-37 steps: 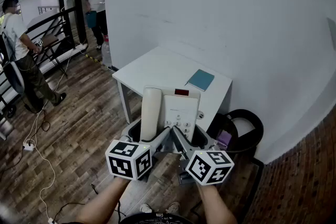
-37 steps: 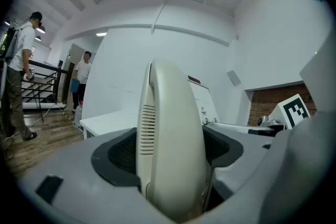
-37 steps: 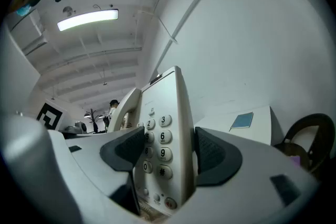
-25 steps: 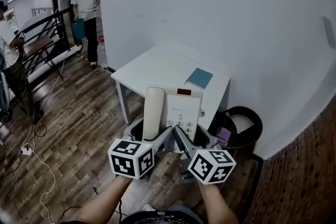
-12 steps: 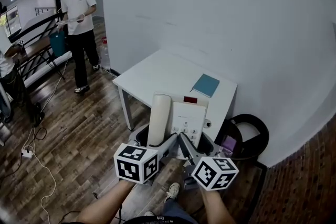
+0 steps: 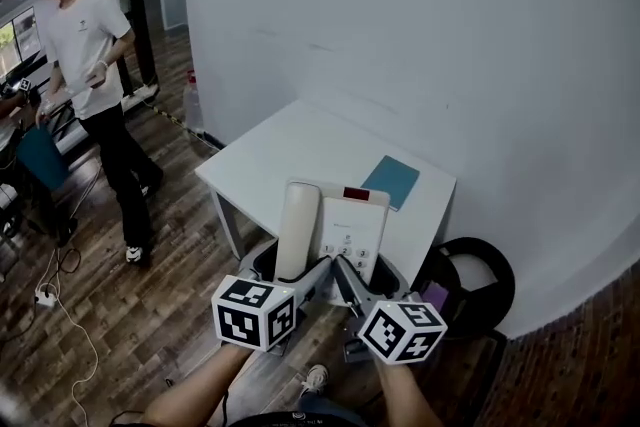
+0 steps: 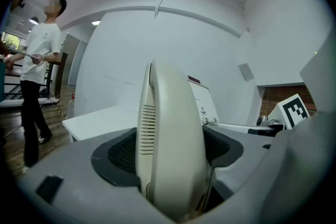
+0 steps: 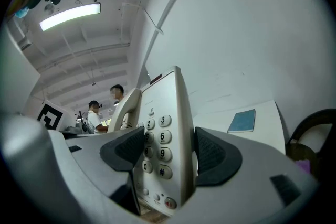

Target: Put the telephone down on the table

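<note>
A cream telephone with its handset on the left and a keypad is held in the air over the near edge of a white table. My left gripper is shut on the handset side. My right gripper is shut on the keypad side, pads against both faces of the body. The phone tilts with its top toward the wall. Its underside is hidden.
A teal notebook lies on the table near the wall; it also shows in the right gripper view. A dark round bin stands right of the table. A person in a white shirt walks at the left on the wood floor.
The view has moved closer to the table, with the telephone still held by both grippers. The person in the white shirt has walked nearer along the left.
</note>
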